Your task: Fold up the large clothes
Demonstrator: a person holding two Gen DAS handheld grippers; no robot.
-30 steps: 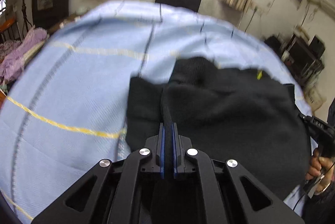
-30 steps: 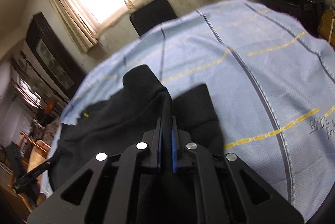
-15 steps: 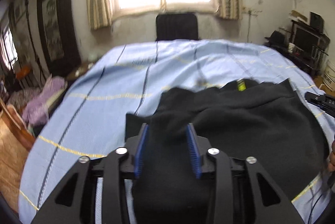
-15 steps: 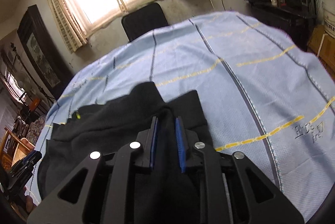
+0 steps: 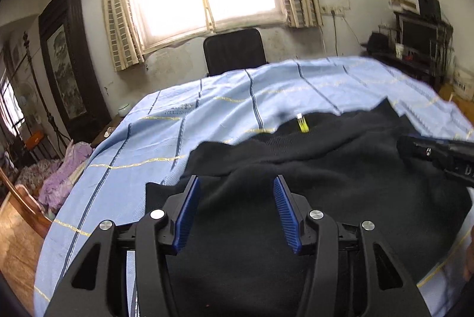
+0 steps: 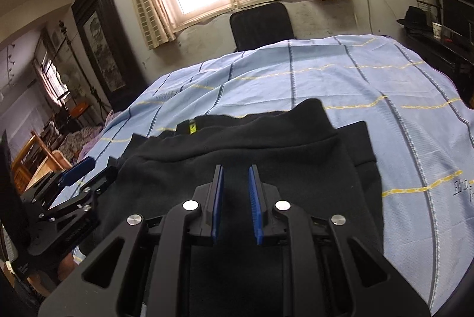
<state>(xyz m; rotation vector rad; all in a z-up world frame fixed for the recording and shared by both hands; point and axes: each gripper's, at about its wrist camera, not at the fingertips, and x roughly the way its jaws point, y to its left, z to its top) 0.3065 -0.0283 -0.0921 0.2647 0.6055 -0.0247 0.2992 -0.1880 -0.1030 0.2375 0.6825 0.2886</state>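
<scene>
A large black sweater (image 5: 311, 175) lies folded over on the light blue striped cloth (image 5: 207, 115) that covers the table; its yellow neck label (image 5: 302, 126) faces the window. My left gripper (image 5: 235, 186) is open, jaws wide, just above the sweater's near left part. My right gripper (image 6: 236, 173) is open, jaws less wide, over the sweater (image 6: 251, 151) near its right part. Each gripper shows in the other's view: the right one (image 5: 438, 154) and the left one (image 6: 68, 189).
A black office chair (image 5: 234, 50) stands at the table's far side under the window. Purple cloth (image 5: 63, 169) and wooden furniture (image 5: 20, 198) sit left of the table. A dark shelf with a monitor (image 5: 420, 33) stands at the right wall.
Both grippers were shut on sweater folds a second ago. They have let go and opened, and the sweater now lies flat on the cloth. Both have tilted up and drawn back.
</scene>
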